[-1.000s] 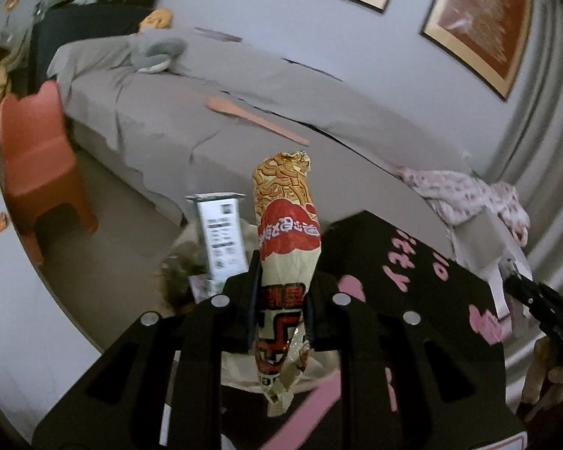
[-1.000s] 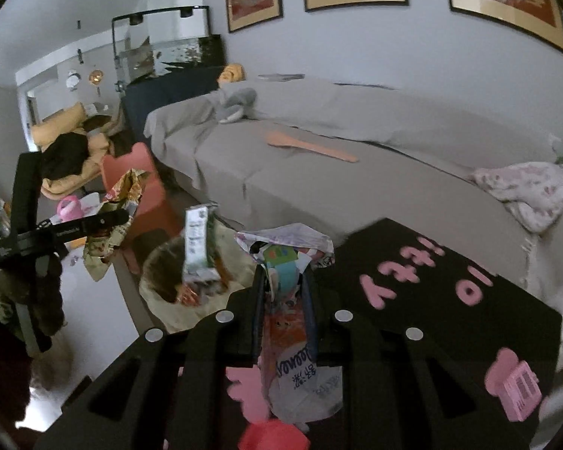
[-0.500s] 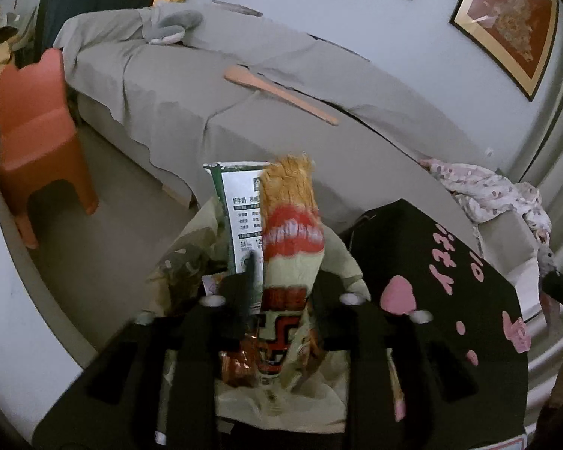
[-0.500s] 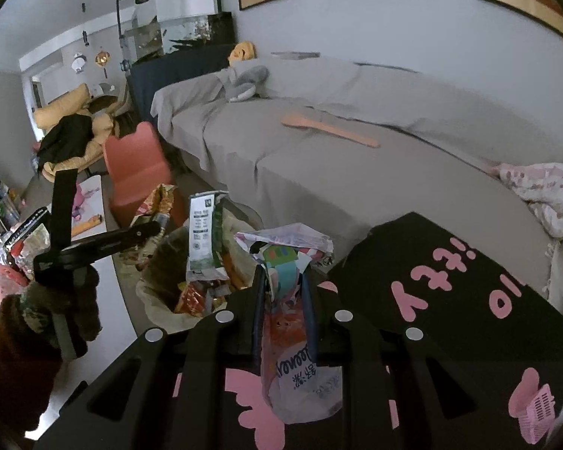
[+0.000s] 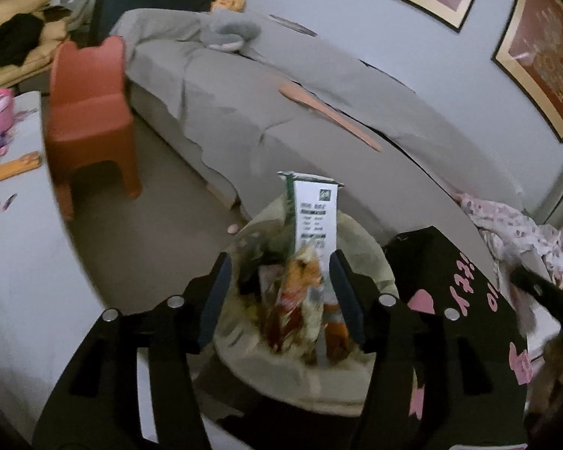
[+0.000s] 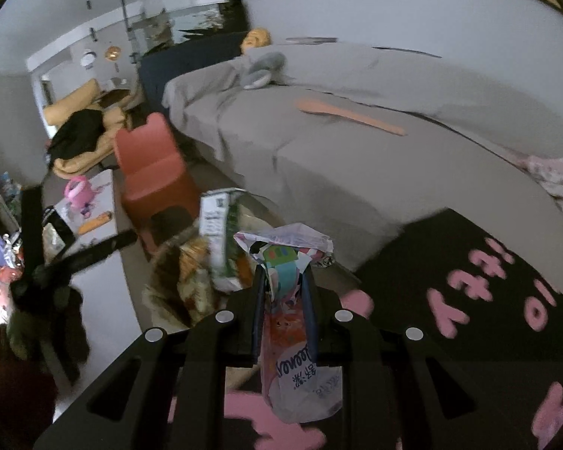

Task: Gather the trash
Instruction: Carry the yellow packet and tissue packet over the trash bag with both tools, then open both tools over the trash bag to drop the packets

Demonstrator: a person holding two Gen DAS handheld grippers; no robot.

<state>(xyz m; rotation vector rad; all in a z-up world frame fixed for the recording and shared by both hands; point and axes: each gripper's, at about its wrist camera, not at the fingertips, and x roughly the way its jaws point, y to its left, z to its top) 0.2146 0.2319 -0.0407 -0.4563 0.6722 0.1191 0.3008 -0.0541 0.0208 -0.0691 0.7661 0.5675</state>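
In the left wrist view my left gripper (image 5: 277,292) is open above a round trash bin (image 5: 349,382) lined with a pale bag. The yellow and red noodle wrapper (image 5: 296,307) lies blurred in the bin between the spread fingers, beside an upright green and white carton (image 5: 313,210). In the right wrist view my right gripper (image 6: 283,292) is shut on a pink and white snack wrapper (image 6: 292,341). The bin (image 6: 184,277) with the carton (image 6: 216,232) is to its left, and the left gripper (image 6: 105,243) shows beyond it.
A black table with pink lettering (image 5: 469,300) sits right of the bin. A grey covered sofa (image 5: 281,120) with a wooden paddle (image 5: 330,116) runs behind. An orange child chair (image 5: 90,112) stands on the floor at left, and a white low table (image 5: 11,202) holds toys.
My left gripper moved over the bin, opened and let go of the noodle wrapper, which dropped in. My right gripper drifted a little with its wrapper still held.
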